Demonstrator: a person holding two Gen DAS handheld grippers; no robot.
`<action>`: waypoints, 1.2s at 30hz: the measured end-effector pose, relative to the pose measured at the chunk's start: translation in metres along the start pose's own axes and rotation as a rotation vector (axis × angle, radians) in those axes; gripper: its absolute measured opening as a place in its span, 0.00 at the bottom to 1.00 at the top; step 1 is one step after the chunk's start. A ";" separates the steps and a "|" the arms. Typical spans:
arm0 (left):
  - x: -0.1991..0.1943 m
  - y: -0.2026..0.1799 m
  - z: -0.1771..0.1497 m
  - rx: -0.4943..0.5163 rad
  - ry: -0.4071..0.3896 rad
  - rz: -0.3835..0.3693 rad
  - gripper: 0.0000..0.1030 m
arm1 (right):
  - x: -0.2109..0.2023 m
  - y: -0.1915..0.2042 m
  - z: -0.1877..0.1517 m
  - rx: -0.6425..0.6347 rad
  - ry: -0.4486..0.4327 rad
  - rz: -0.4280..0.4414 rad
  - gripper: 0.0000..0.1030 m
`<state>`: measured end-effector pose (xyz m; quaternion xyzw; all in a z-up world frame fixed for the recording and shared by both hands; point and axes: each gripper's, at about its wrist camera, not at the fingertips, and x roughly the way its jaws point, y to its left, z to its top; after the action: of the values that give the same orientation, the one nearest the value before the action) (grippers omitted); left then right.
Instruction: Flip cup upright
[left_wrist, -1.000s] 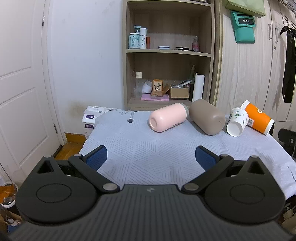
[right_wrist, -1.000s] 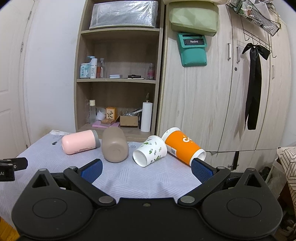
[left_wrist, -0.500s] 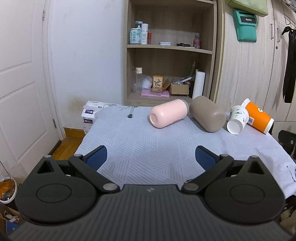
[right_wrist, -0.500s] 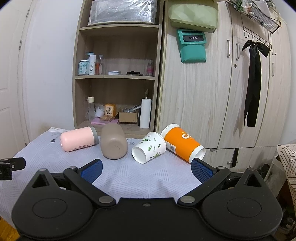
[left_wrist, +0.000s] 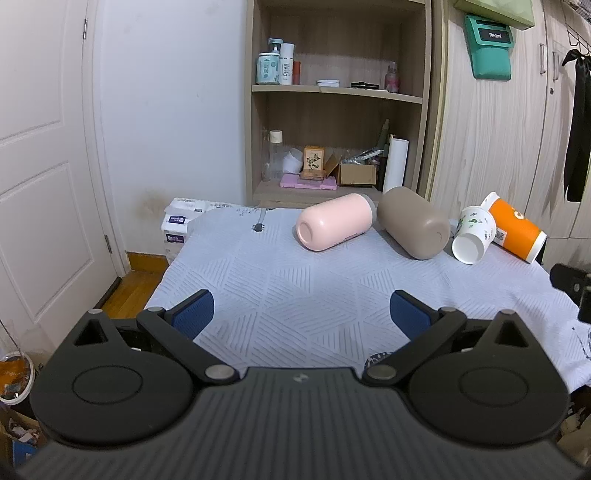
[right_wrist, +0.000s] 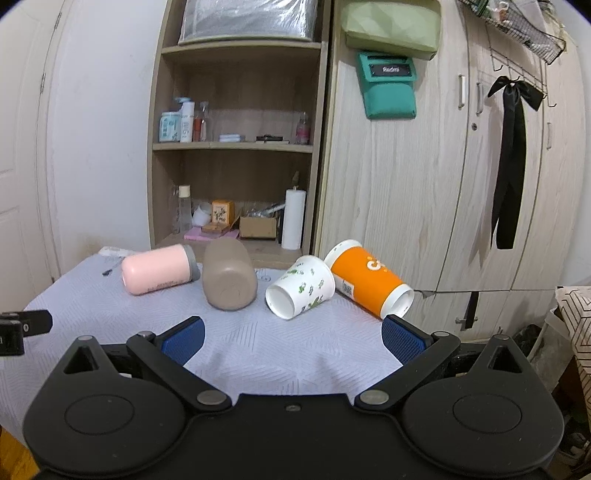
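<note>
Covering the table, a grey patterned cloth (left_wrist: 303, 291) faces wooden shelves (left_wrist: 336, 92).

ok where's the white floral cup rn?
Right wrist view, centre: the floral cup lies on its side on the table, between the brown tumbler and the orange cup.

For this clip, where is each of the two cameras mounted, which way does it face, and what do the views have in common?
Left wrist: sits on the left gripper, open, facing the pale quilted tablecloth and wooden shelf unit; its own blue-padded fingers show.
Right wrist: sits on the right gripper, open, looking from further right toward the wardrobe doors; own fingers show.
Shared: pink tumbler, taupe tumbler, white leaf-print paper cup, orange paper cup, all lying sideways.
</note>
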<state>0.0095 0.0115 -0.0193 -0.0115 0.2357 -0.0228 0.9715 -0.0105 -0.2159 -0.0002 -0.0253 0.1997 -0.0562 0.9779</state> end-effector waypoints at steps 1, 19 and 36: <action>0.001 0.000 0.000 -0.002 0.005 -0.002 1.00 | 0.002 0.000 0.000 0.004 0.005 0.004 1.00; 0.013 0.023 0.055 0.024 0.090 -0.253 1.00 | 0.038 0.002 0.011 0.056 0.081 0.153 1.00; 0.118 0.007 0.116 0.411 0.159 -0.310 0.97 | 0.116 0.039 0.024 0.193 0.206 0.522 1.00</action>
<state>0.1680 0.0139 0.0292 0.1517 0.2970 -0.2195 0.9168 0.1093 -0.1909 -0.0258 0.1258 0.2912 0.1761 0.9319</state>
